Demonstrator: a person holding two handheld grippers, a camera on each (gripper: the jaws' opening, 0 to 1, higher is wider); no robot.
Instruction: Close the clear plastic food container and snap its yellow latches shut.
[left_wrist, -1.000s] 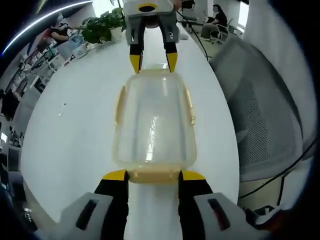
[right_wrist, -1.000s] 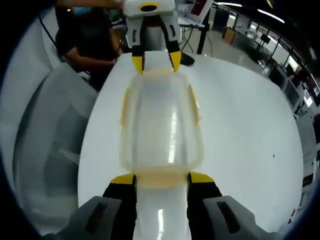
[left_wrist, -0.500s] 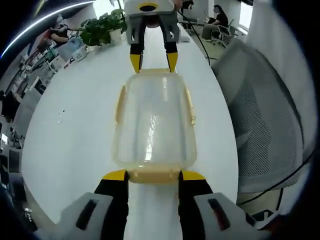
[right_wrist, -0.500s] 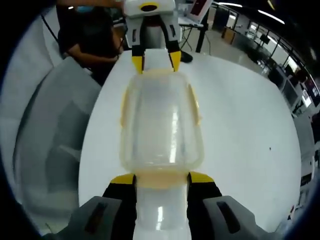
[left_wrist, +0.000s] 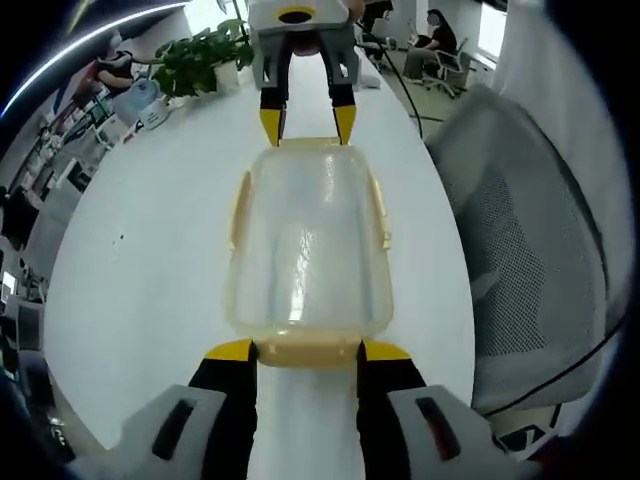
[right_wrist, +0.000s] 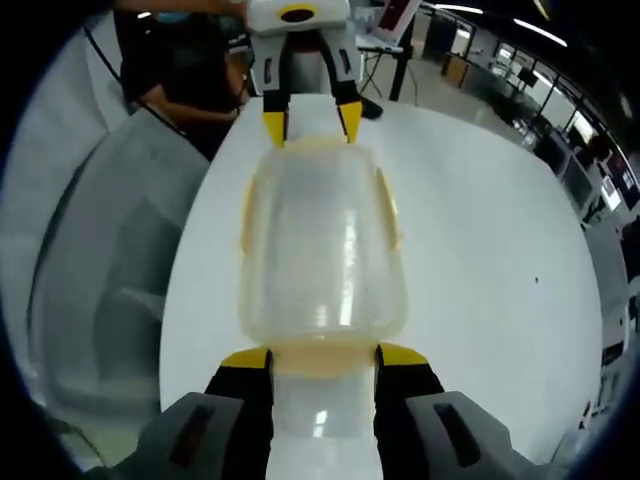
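Left gripper view: clear plastic food container (left_wrist: 308, 245) sits on a long white table (left_wrist: 150, 260) (potted plant (left_wrist: 205, 55) at its far end), mesh office chair (left_wrist: 525, 250) alongside; left gripper (left_wrist: 305, 352) and right gripper (left_wrist: 306, 124) stand spread, bracketing its ends.

Container (left_wrist: 308, 245) end latches hidden behind claw tips; seated person (right_wrist: 185, 75) cut off by edge

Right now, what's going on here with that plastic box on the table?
A person holds a tool at each end of the clear container, which sits with its lid on on a white table. The left tool straddles one yellow end latch and the right tool straddles the opposite one. Both tools are open. The side latches lie along the container's sides.
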